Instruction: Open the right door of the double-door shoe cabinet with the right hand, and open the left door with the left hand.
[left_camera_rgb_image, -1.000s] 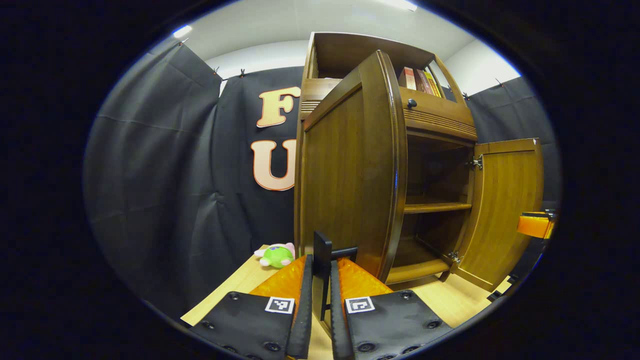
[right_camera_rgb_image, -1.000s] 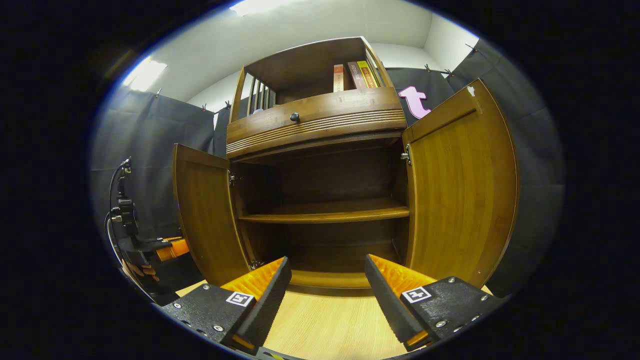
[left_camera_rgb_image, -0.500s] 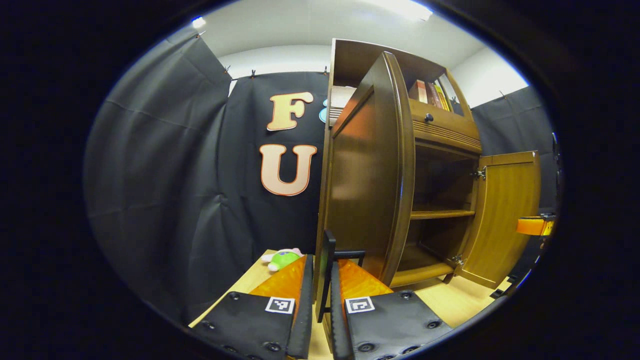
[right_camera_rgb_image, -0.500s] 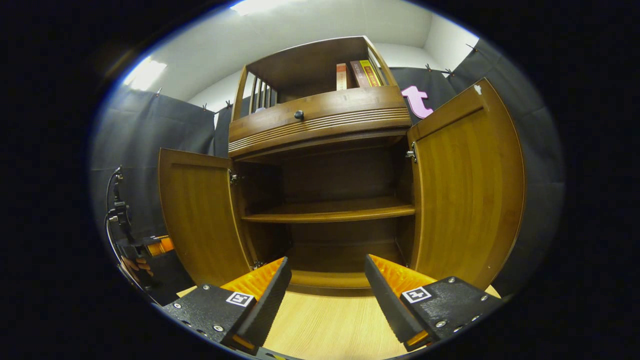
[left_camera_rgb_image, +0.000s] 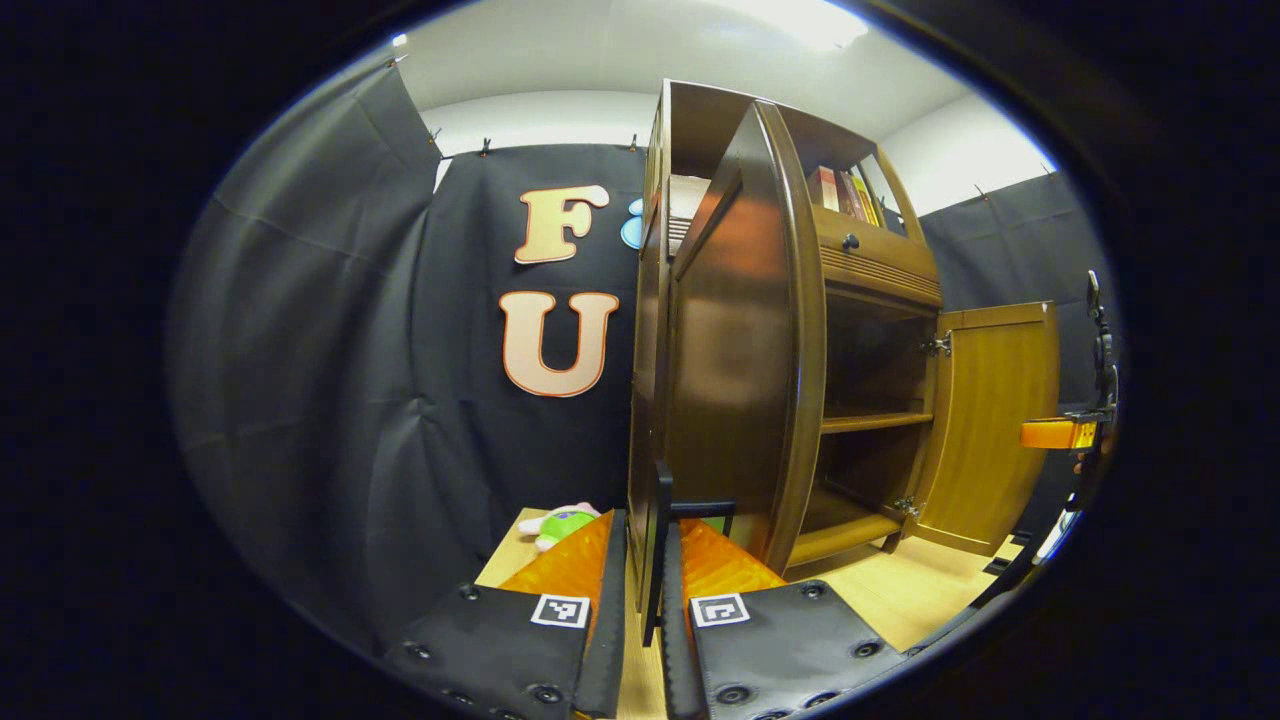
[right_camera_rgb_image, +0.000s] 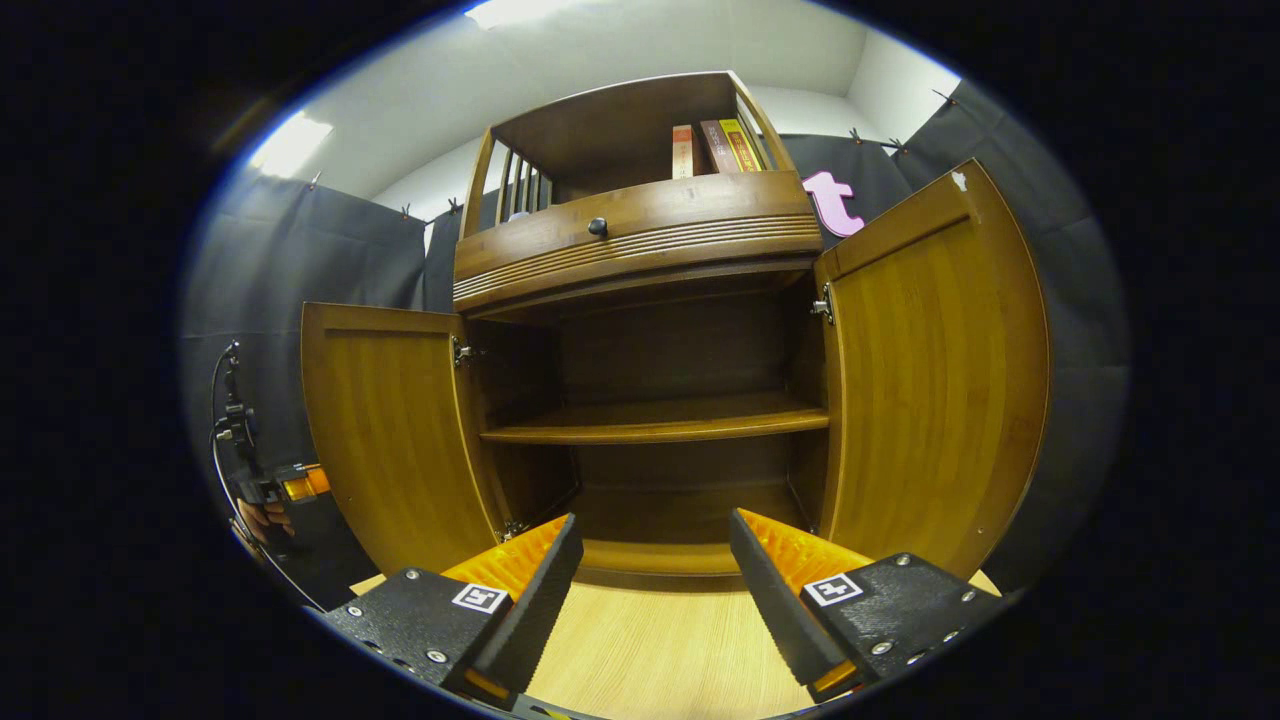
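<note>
The brown wooden shoe cabinet (right_camera_rgb_image: 640, 240) stands in front of me with both doors swung out. In the right gripper view its left door (right_camera_rgb_image: 385, 430) and right door (right_camera_rgb_image: 935, 370) flank the bare inner shelf (right_camera_rgb_image: 660, 425). My right gripper (right_camera_rgb_image: 655, 570) hovers open before the cabinet's base, touching nothing. In the left gripper view the left door (left_camera_rgb_image: 740, 330) is seen nearly edge-on. My left gripper (left_camera_rgb_image: 645, 590) is shut on that door's black handle (left_camera_rgb_image: 662, 510). The right door (left_camera_rgb_image: 990, 420) hangs open farther off, with the right gripper (left_camera_rgb_image: 1060, 433) beside it.
A green plush toy (left_camera_rgb_image: 558, 522) lies on the light wooden tabletop (right_camera_rgb_image: 650, 650) left of the cabinet. Books (right_camera_rgb_image: 720, 150) stand on the top shelf above a drawer with a dark knob (right_camera_rgb_image: 597, 227). A hand (right_camera_rgb_image: 262, 518) holds the left gripper (right_camera_rgb_image: 290, 485).
The left door has swung wider open, carried by my left gripper on its handle. The right gripper and the right door have stayed still.
</note>
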